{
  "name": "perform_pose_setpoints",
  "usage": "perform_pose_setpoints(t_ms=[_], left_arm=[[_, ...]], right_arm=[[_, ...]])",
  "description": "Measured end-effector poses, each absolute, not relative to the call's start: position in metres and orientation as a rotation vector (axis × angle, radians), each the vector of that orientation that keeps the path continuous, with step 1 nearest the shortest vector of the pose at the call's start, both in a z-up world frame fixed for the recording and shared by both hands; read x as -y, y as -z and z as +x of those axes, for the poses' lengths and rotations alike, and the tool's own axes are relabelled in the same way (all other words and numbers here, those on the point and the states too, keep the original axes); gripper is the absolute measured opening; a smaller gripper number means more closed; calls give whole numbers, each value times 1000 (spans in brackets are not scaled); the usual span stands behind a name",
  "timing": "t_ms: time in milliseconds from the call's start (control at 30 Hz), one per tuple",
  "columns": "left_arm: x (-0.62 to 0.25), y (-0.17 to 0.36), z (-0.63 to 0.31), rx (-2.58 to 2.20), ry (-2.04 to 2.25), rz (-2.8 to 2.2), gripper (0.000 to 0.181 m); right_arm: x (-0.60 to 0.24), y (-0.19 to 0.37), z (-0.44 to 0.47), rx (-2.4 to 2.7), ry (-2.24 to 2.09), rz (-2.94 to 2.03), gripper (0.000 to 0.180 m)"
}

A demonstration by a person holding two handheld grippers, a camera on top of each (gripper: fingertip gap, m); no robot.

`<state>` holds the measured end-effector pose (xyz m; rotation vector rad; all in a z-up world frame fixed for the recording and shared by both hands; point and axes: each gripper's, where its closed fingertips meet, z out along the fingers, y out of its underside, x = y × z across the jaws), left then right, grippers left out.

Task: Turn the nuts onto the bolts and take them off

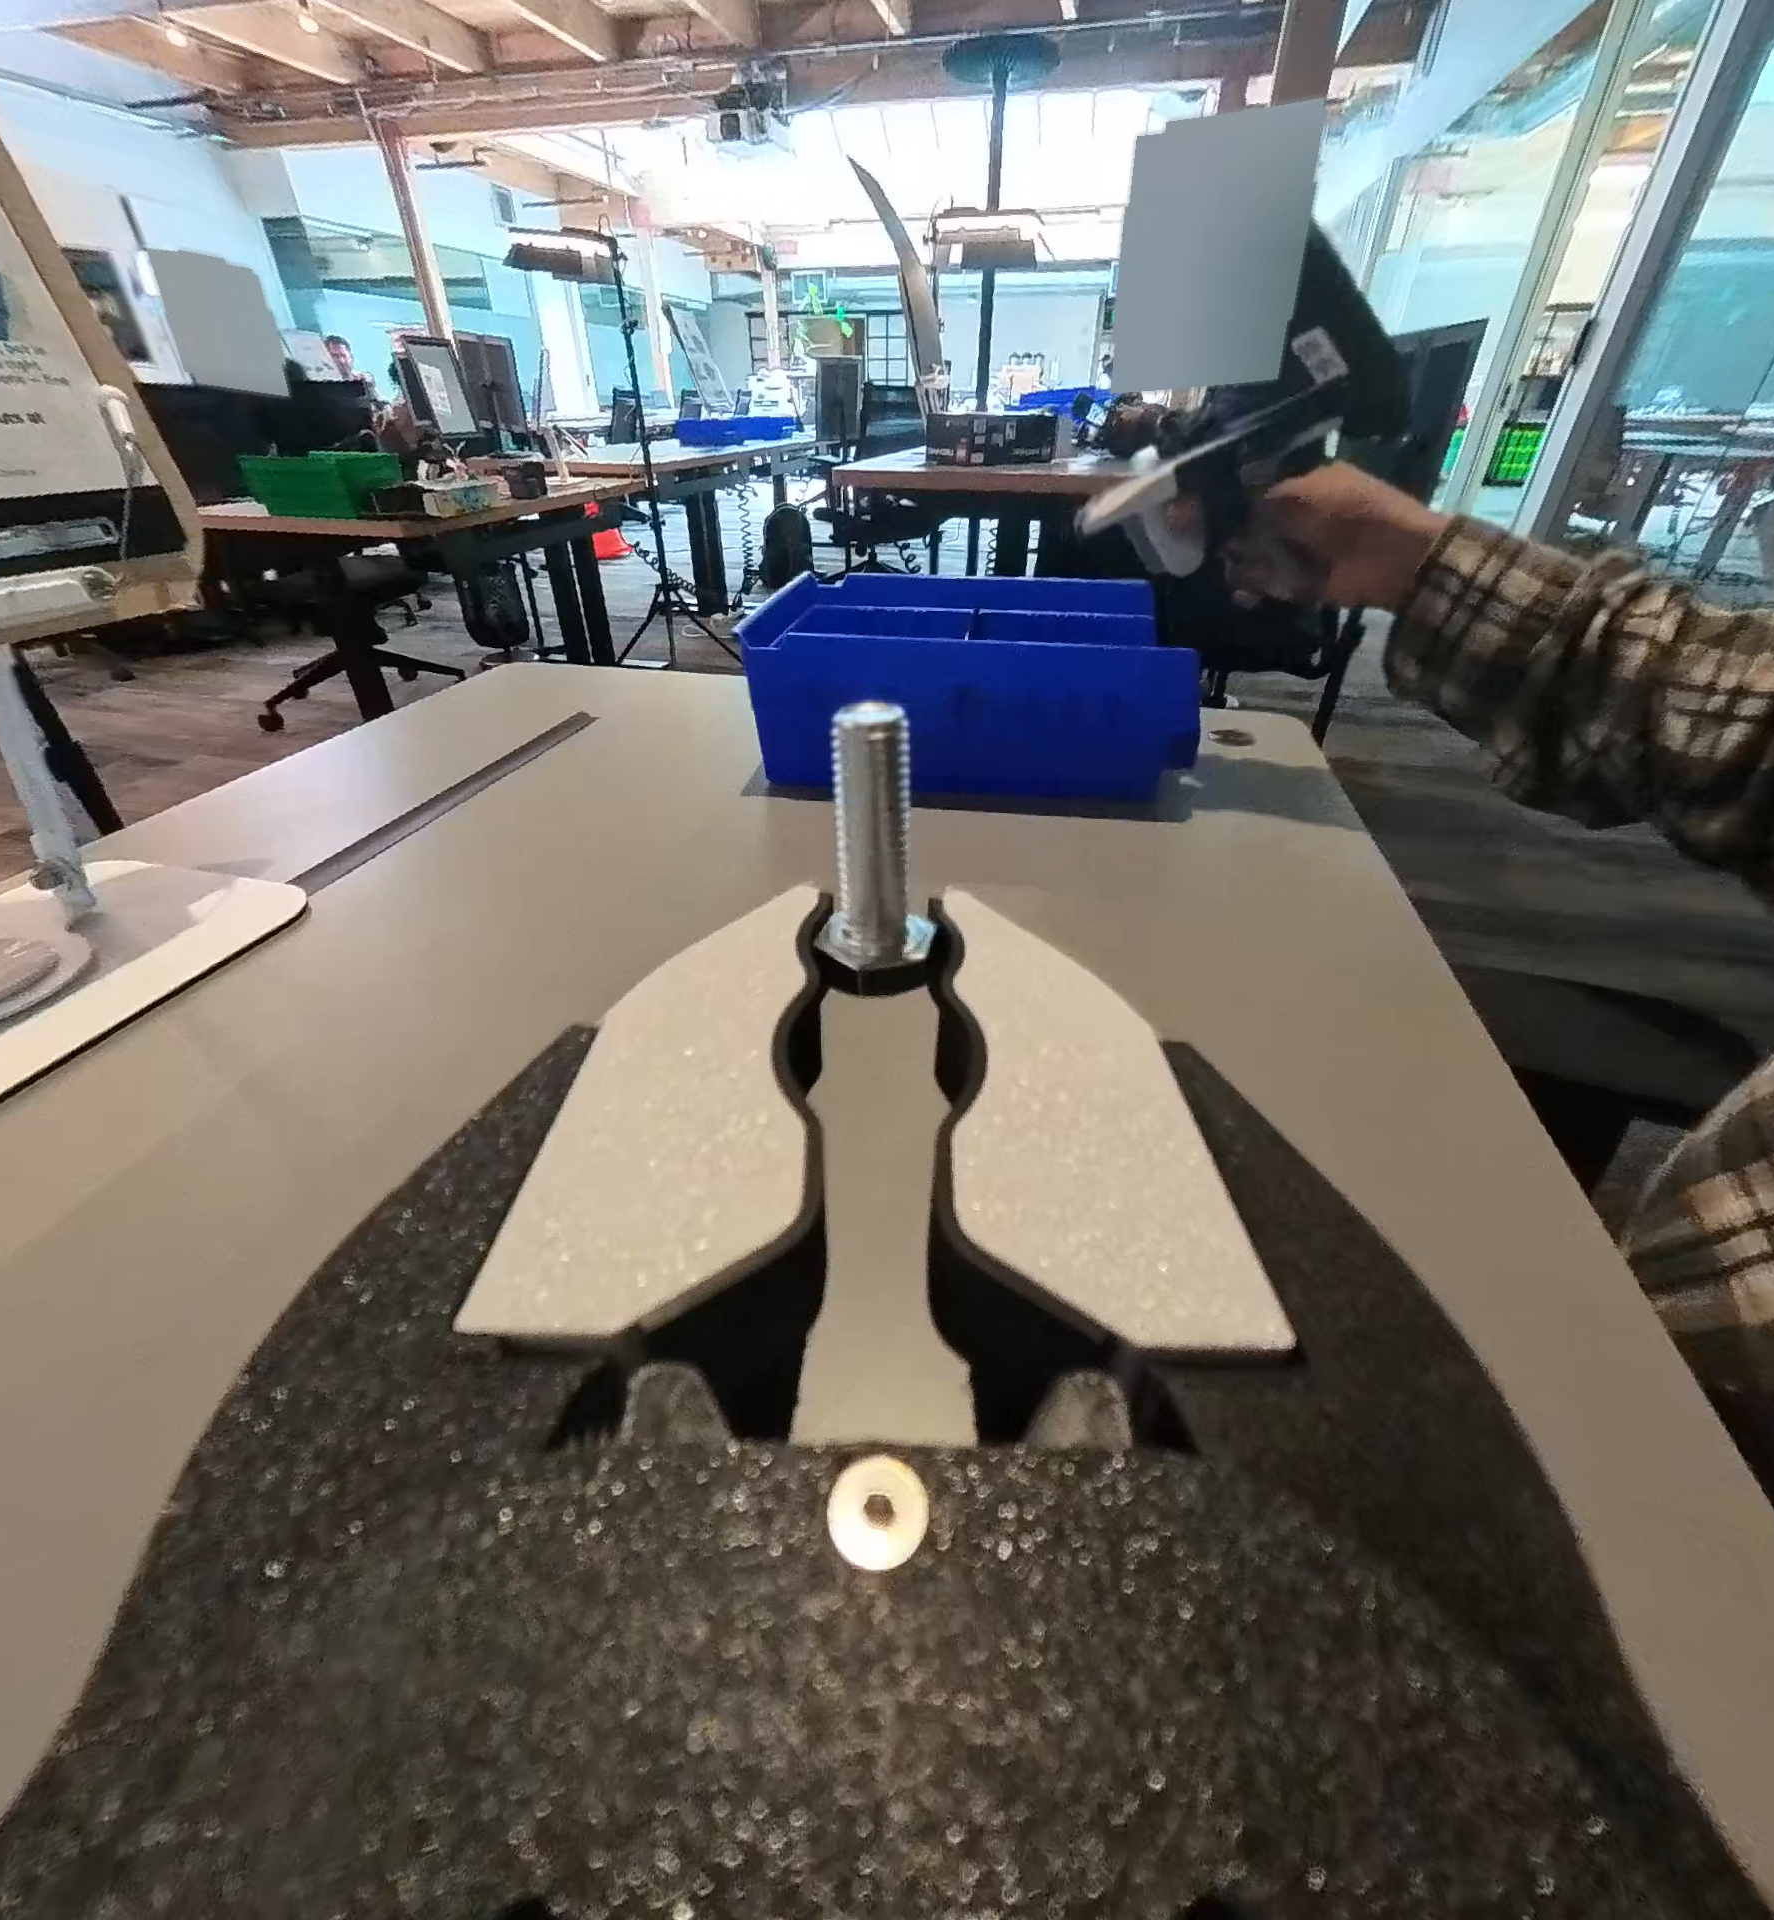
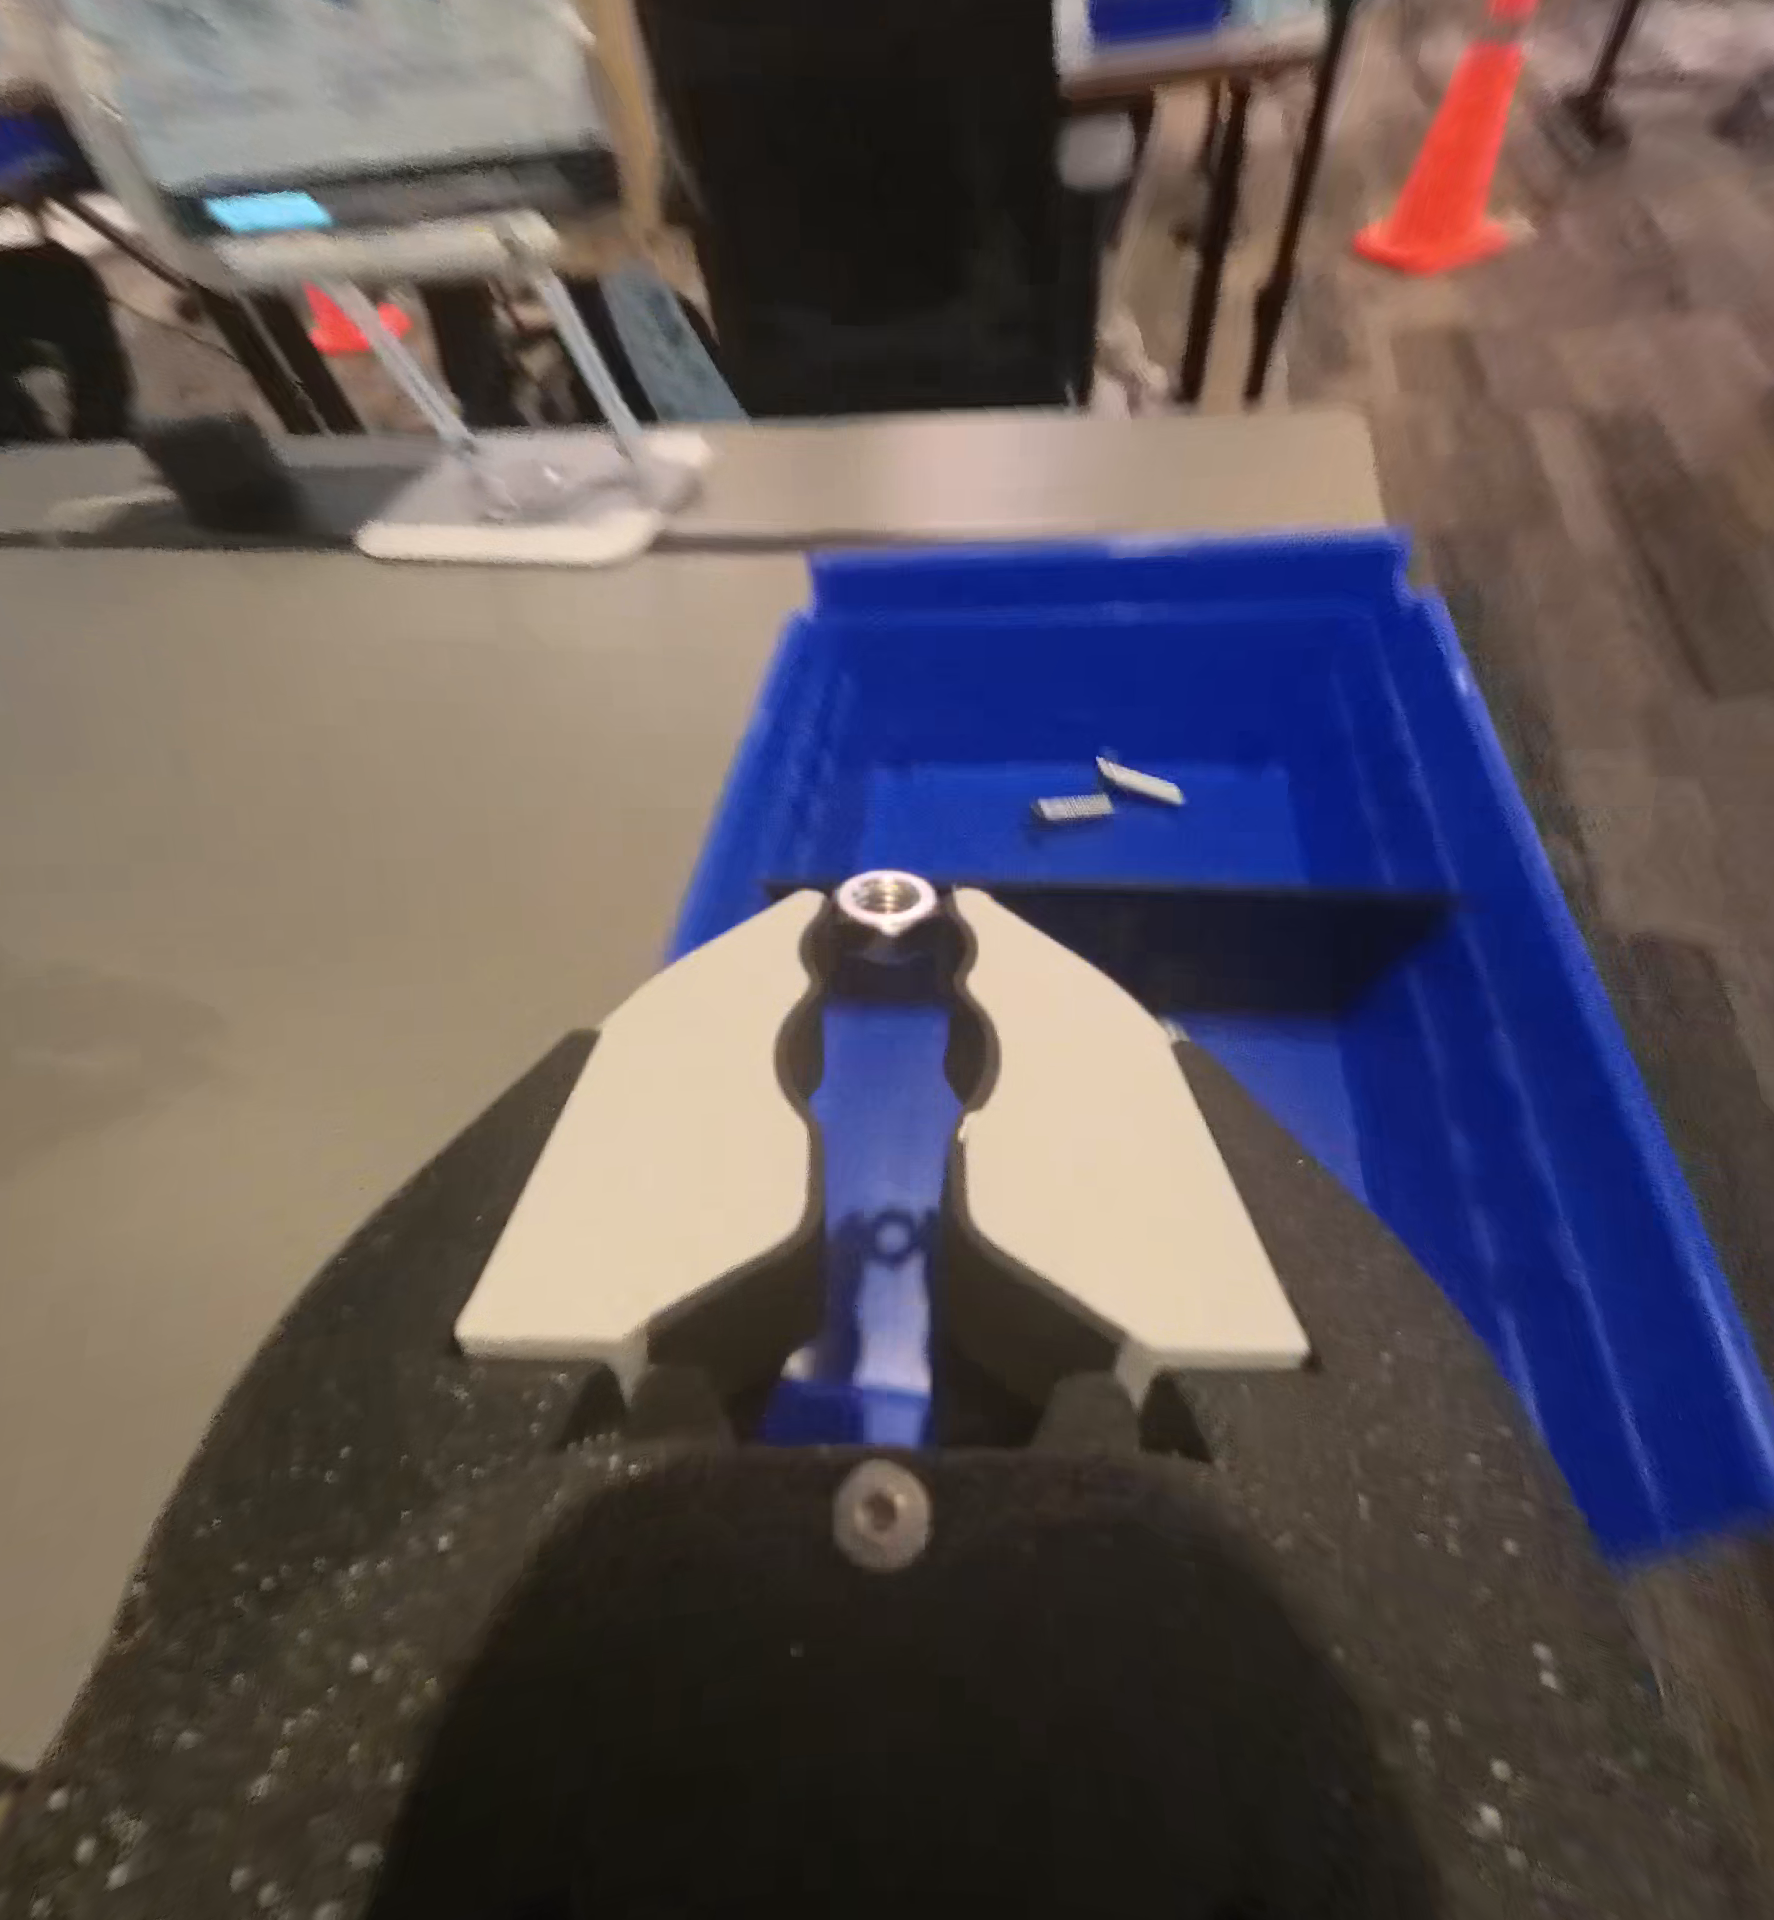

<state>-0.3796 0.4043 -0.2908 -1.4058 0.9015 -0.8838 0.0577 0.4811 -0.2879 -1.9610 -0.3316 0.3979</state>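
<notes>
The left gripper is clamped on the hex head of a bolt, pinching it at the very tips so the threaded shank stands upright and fully exposed, free for a nut to go on from above. The bolt is held on the near side of the blue bin, over the grey table.

The right gripper is closed around a nut at its tips, with the threaded hole facing up and unobstructed, a grip that would let the nut meet the bolt's end squarely. It hovers over the blue bin, just before the divider that splits it into compartments. In the far compartment beyond that divider lie two more small metal pieces, too blurred to tell apart.

Judging by this, the nut has been picked from the bin and the next step is carrying it across to the bolt. The right wrist view is blurred.

Left of the bin stands a display stand.
</notes>
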Motion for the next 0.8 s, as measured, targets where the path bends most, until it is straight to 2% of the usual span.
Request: perform_pose_setpoints(t_ms=[133, 200, 300, 400, 600, 800], left_arm=[[-404, 297, -373, -918, 882, -1418, 16], [-404, 299, -371, -929, 876, -1423, 16], [-403, 300, -371, -927, 881, -1424, 16], [-403, 300, -372, -928, 883, -1424, 16], [-402, 301, -370, -936, 880, -1422, 16], [-399, 303, -367, -957, 876, -1420, 16]], right_arm=[[-472, 339, 78, 311, -377, -2094, 18], [-470, 351, 81, 312, -370, -2112, 24], [-469, 344, 78, 326, -385, -2082, 27], [-470, 312, 63, 363, -387, -1989, 31], [-447, 232, -96, 730, -592, -1629, 33], [-400, 232, -285, 1069, -1046, -1330, 31]])
